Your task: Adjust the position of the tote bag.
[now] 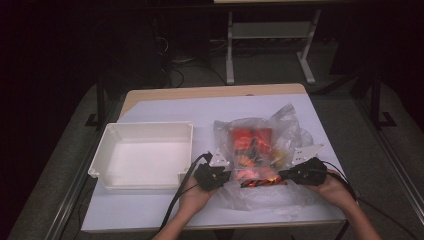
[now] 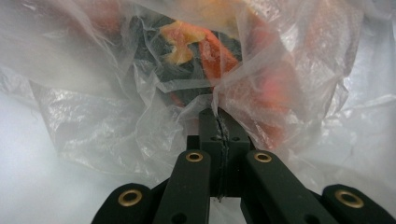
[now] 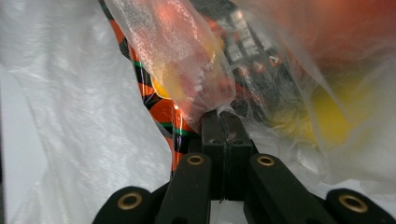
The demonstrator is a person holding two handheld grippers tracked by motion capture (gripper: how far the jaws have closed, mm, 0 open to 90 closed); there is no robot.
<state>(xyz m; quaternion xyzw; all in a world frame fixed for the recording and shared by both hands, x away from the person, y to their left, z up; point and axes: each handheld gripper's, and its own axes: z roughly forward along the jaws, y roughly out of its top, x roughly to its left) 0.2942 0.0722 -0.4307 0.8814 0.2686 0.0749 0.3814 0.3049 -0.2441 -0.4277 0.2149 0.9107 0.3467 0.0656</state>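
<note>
Left tool (image 2: 218, 114): jaws pressed together, pinching a fold of the clear plastic bag (image 1: 255, 150) between them; in the high view it sits at the bag's near left corner (image 1: 212, 176).
Right tool (image 3: 226, 116): jaws likewise closed, clamping a pleat of the same bag's film; in the high view it is at the bag's near right corner (image 1: 305, 172).
Clear plastic bag: lies on the right half of the worktop (image 1: 165, 107), crumpled, its near edge stretched between the two tools.
Bag contents: red and orange packets (image 1: 250, 140), with a striped orange, black and green wrapper (image 3: 159, 114) and something yellow (image 3: 334, 116) showing through the film.
White tray (image 1: 145, 152): a shallow square bin on the left, just beside the bag, nothing in it.
Hands: the left hand (image 1: 195, 197) and right hand (image 1: 335, 189) come in from the near edge, one behind each tool.
Cables: a black cable (image 1: 182, 187) runs from the left tool past the tray's near right corner.
</note>
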